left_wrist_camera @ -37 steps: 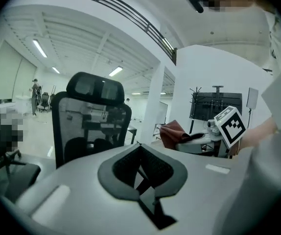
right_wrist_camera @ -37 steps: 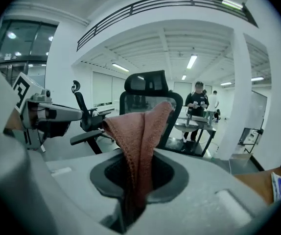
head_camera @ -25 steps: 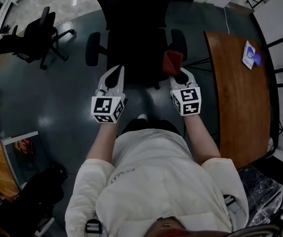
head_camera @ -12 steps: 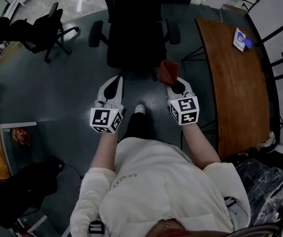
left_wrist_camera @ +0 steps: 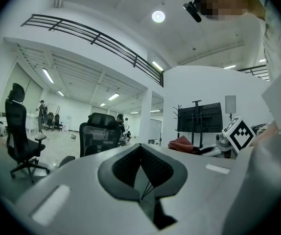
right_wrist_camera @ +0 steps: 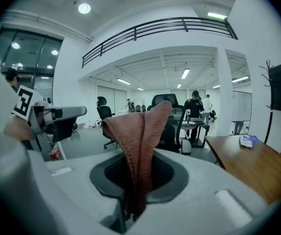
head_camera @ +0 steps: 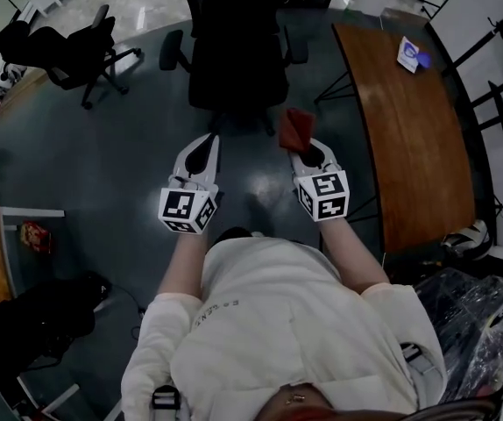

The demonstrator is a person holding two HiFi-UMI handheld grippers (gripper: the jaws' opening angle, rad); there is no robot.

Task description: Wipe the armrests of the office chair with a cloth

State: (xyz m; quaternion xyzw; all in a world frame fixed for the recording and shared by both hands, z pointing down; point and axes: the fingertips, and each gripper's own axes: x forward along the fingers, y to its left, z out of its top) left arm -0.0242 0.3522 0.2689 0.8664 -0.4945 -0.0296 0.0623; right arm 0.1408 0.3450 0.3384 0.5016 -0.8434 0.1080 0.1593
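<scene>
**Floor** (head_camera: 129,156): dark, glossy; carries all the chairs and the person.

**Bench** (head_camera: 409,139): long wooden top at the person's right, its long axis running away from the person.

**Chair** (head_camera: 238,55): black office chair, straight ahead of both grippers and well apart from them, with bare floor between. A second chair (head_camera: 67,46) stands off toward the far left.

**Armrests**: left armrest (head_camera: 174,49) and right armrest (head_camera: 296,46), one at each side of the seat. Each long axis runs front to back, roughly in line with the grippers' reach. Nothing touches either one.

**Left gripper** (head_camera: 208,143): jaws pressed together with nothing between them, held over the floor on the left armrest's side.

**Right gripper** (head_camera: 308,150): jaws clamped on the cloth, held nearer the right armrest than the left.

**Cloth** (head_camera: 297,126): reddish, folded and bunched, standing up out of the right gripper's jaws and pointing toward the chair. It is clear of both armrests.

**Judgement**: cloth in grip and away from the chair fits a walk-up to the armrests as well as a step back once they are wiped; the armrests show no mark that decides between them.

**Packet** (head_camera: 407,53): small, white and blue, near the bench's far end.

**Containers**: none among the task's things.
</scene>
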